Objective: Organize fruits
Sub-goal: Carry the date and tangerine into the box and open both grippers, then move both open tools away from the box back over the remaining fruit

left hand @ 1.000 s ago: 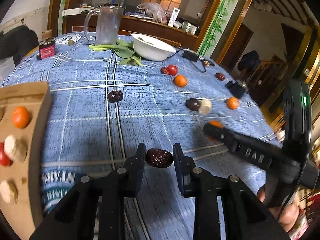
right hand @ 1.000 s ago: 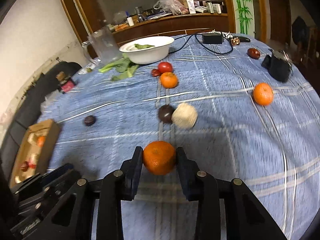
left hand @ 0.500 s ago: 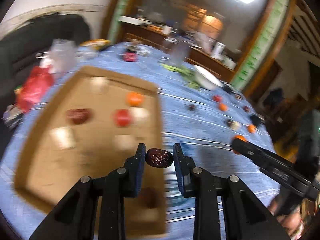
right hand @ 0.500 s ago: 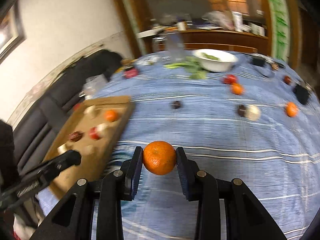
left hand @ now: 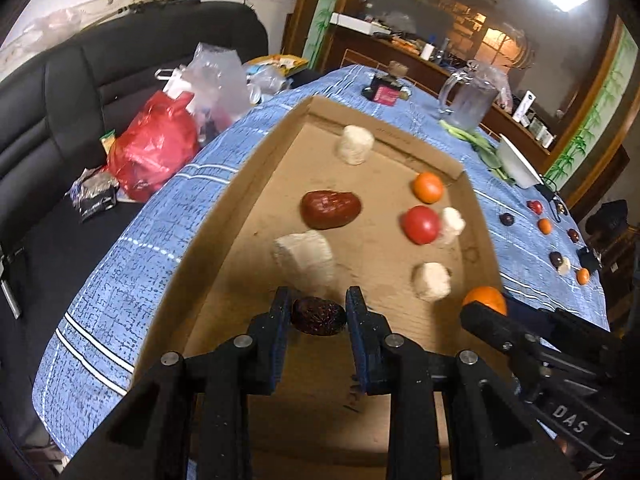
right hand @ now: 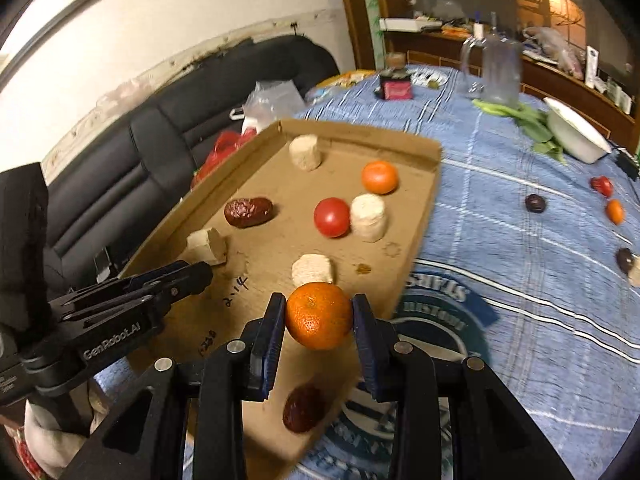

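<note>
My left gripper (left hand: 318, 316) is shut on a dark red date (left hand: 318, 315) and holds it over the near part of the cardboard tray (left hand: 256, 168). My right gripper (right hand: 319, 316) is shut on an orange mandarin (right hand: 319, 315) above the tray's near right edge (right hand: 420, 220). The tray holds a mandarin (right hand: 379, 176), a tomato (right hand: 331, 217), a red date (right hand: 248, 212), another date (right hand: 304, 408) and several pale chunks (right hand: 368, 217). The left gripper (right hand: 200, 274) also shows in the right wrist view, the right gripper (left hand: 480, 316) in the left wrist view.
Loose fruits lie on the blue tablecloth (right hand: 520, 280) to the right: a dark date (right hand: 535, 203), a tomato (right hand: 602, 185), a mandarin (right hand: 615, 211). A white bowl (right hand: 576, 136), greens and a glass jug (right hand: 500, 76) stand farther back. A black sofa (left hand: 60, 92) with bags lies left.
Both grippers have swung left from the open table to above the cardboard tray, each still holding its fruit. The tray is now close beneath them.
</note>
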Demonstrator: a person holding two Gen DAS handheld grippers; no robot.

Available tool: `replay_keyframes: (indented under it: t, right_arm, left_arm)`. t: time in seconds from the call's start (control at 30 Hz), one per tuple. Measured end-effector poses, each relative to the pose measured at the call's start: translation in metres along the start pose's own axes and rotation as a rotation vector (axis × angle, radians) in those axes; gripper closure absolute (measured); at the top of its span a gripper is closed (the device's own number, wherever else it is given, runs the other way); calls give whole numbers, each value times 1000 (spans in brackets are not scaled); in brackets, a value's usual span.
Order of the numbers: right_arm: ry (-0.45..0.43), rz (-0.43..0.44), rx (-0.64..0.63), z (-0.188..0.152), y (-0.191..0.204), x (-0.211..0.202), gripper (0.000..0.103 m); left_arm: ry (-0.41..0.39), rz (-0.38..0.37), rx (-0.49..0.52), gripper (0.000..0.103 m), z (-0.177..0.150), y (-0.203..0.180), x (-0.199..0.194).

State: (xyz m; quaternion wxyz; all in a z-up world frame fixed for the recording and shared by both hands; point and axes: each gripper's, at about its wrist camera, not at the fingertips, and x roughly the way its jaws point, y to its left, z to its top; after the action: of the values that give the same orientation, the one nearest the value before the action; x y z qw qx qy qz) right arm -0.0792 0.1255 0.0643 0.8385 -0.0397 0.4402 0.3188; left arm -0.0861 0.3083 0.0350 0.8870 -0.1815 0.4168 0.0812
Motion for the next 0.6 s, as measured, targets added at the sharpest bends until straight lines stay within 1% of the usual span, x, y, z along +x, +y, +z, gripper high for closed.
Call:
replay_keyframes:
  t: [0.13, 0.3, 0.33, 0.37, 0.4, 0.47, 0.6]
  right_arm:
    - [25, 1, -9, 2, 1, 15, 66]
    - [28, -2, -38, 2, 7, 18, 65]
    - [29, -3, -40, 1, 8, 18, 65]
    - [26, -3, -43, 0, 8, 17, 63]
    - [24, -4, -44, 0, 9, 16, 56]
    - [9, 0, -44, -1, 9, 10, 47]
    - [-33, -9, -45, -5, 9, -11, 47]
  left_arm:
    - [4, -7, -31, 76, 1, 9, 3]
    - [1, -33, -45, 65, 3, 9, 2]
    - [0, -38, -47, 61, 3, 8, 0]
    - [-3, -41, -51, 58, 3, 8, -1]
    - [-7, -44, -54, 56, 3, 7, -4]
    - [-20, -51, -62, 47, 3, 7, -11]
    - [-54, -58, -77, 40, 5, 4, -29]
